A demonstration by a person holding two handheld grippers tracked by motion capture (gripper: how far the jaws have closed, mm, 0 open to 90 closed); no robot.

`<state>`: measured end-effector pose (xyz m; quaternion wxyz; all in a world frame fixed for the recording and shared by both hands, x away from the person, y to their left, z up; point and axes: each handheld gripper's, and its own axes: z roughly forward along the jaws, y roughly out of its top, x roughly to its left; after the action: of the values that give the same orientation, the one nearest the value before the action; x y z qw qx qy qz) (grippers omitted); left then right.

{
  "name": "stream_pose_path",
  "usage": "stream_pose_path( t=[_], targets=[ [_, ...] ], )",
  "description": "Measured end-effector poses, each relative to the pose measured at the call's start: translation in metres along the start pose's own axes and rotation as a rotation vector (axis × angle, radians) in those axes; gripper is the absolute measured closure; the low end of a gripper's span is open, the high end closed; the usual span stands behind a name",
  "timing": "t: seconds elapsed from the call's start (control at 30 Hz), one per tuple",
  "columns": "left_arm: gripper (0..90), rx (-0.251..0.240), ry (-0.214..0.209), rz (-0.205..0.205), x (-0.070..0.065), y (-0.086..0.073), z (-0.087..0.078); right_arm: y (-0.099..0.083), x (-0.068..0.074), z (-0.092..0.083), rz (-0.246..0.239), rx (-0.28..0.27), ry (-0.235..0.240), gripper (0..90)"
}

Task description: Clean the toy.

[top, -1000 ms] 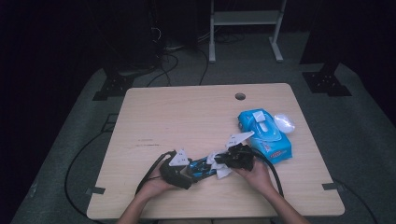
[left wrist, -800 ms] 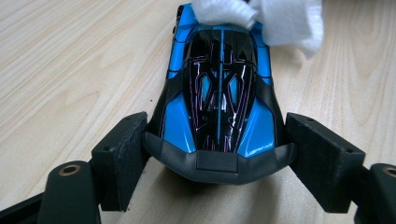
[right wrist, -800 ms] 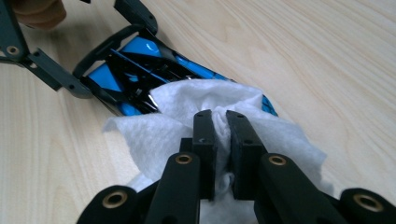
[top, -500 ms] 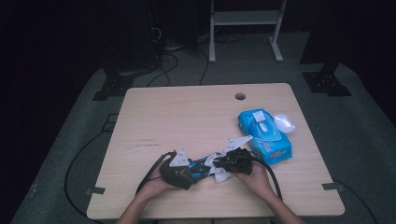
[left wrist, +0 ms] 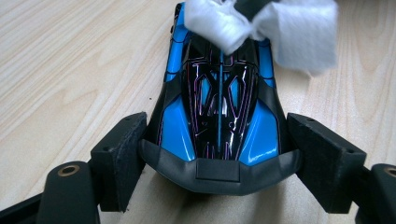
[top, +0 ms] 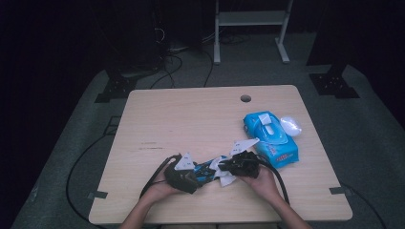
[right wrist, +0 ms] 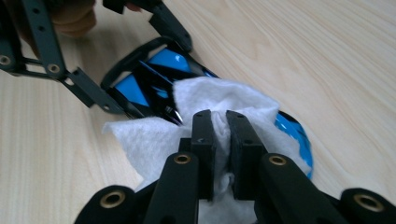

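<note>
A blue and black toy car (left wrist: 219, 116) lies on the wooden table (top: 191, 119) near its front edge. My left gripper (left wrist: 219, 158) is shut on the car, its pads (left wrist: 123, 154) pressing both sides of the grey bumper. In the high view the left gripper (top: 203, 172) points right, towards the right gripper (top: 224, 168). My right gripper (right wrist: 219, 126) is shut on a bunched white wipe (right wrist: 140, 135), which rests on the car's (right wrist: 135, 88) far end. In the left gripper view the wipe (left wrist: 299, 32) covers the car's nose.
A blue pack of wipes (top: 270, 138) lies at the right of the table with a clear plastic piece (top: 291, 125) beside it. A cable hole (top: 245, 98) sits near the far edge. Cables trail from both grippers off the front.
The right gripper with the wipe has edged slightly left along the car. The left gripper and the car have kept still.
</note>
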<state>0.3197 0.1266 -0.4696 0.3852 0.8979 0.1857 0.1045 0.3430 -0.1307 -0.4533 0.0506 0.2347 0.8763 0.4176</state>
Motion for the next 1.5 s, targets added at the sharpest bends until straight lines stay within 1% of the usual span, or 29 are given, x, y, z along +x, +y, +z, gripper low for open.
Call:
stream_pose_path(
  t=[0.07,0.17,0.2,0.27,0.33,0.37,0.4,0.47,0.5,0.57,0.6,0.67,0.77,0.9,0.97,1.03,1.13,1.2,1.23,1.3,1.33,1.4,1.5],
  targets=[
    [23.0,-0.001,0.000,0.000,0.000,0.000,0.000,-0.008,-0.011,-0.005,0.038,0.015,-0.030,81.5],
    [23.0,-0.005,-0.002,-0.004,0.000,0.000,0.000,-0.016,-0.023,-0.011,0.098,0.012,-0.041,81.5],
    [22.9,-0.003,-0.002,-0.005,0.000,0.000,0.000,-0.017,-0.025,-0.012,0.106,0.015,-0.045,81.5],
    [23.0,-0.001,-0.002,-0.002,0.000,0.001,0.001,-0.016,-0.023,-0.012,0.098,0.013,-0.048,81.5],
    [23.0,-0.001,-0.002,-0.003,0.000,0.001,0.001,-0.012,-0.018,-0.008,0.089,0.000,-0.017,81.4],
    [23.0,-0.001,-0.002,-0.002,0.000,0.001,0.001,-0.009,-0.013,-0.004,0.074,-0.010,0.005,81.3],
    [23.0,0.000,-0.003,-0.003,0.000,0.001,0.000,-0.007,-0.009,-0.002,0.061,-0.019,0.016,81.1],
    [23.0,-0.005,-0.007,-0.008,0.001,0.000,0.000,-0.003,-0.005,0.001,0.038,-0.021,0.019,80.9],
    [23.1,-0.005,-0.007,-0.007,0.001,0.000,0.000,-0.004,-0.008,0.000,0.036,-0.017,0.020,80.9],
    [23.1,-0.003,-0.005,-0.006,0.000,0.000,0.000,-0.006,-0.012,-0.002,0.051,-0.008,0.000,80.8],
    [23.1,-0.004,-0.006,-0.005,0.000,0.000,0.000,-0.008,-0.016,-0.003,0.059,0.000,-0.021,80.9],
    [23.0,-0.006,-0.007,-0.008,0.001,0.000,0.000,-0.013,-0.022,-0.007,0.086,-0.002,-0.037,81.0],
    [23.0,-0.002,-0.015,-0.012,0.002,0.000,-0.002,-0.015,-0.022,-0.009,0.074,0.004,-0.057,81.0],
    [22.5,0.007,-0.014,-0.015,0.002,-0.002,-0.002,-0.015,-0.022,-0.007,0.076,-0.002,-0.045,81.0],
    [22.7,0.019,-0.011,-0.008,0.001,-0.002,0.000,-0.015,-0.021,-0.008,0.080,-0.001,-0.046,81.0],
    [22.9,0.019,-0.004,-0.005,0.001,-0.001,0.000,-0.015,-0.020,-0.008,0.076,-0.001,-0.048,81.0],
    [23.0,0.017,-0.004,-0.005,0.001,-0.001,0.001,-0.013,-0.017,-0.006,0.080,-0.012,-0.024,81.1],
    [23.0,0.015,-0.005,-0.008,0.001,-0.001,0.001,-0.010,-0.010,-0.003,0.074,-0.024,0.002,81.1],
    [23.0,0.017,-0.006,-0.008,0.001,-0.001,0.001,-0.008,-0.007,-0.001,0.060,-0.030,0.012,81.1],
    [22.9,0.018,-0.014,-0.011,0.002,-0.002,0.000,-0.006,-0.005,0.001,0.050,-0.031,0.016,81.0],
    [23.0,0.013,-0.019,-0.019,0.003,-0.002,-0.001,-0.006,-0.005,0.001,0.048,-0.028,0.018,81.0],
    [22.9,0.013,-0.023,-0.022,0.003,-0.002,-0.002,-0.007,-0.009,0.000,0.066,-0.026,0.021,81.0],
    [22.9,0.013,-0.020,-0.028,0.003,-0.002,-0.001,-0.012,-0.015,-0.003,0.079,-0.019,-0.008,81.1]
  ],
)
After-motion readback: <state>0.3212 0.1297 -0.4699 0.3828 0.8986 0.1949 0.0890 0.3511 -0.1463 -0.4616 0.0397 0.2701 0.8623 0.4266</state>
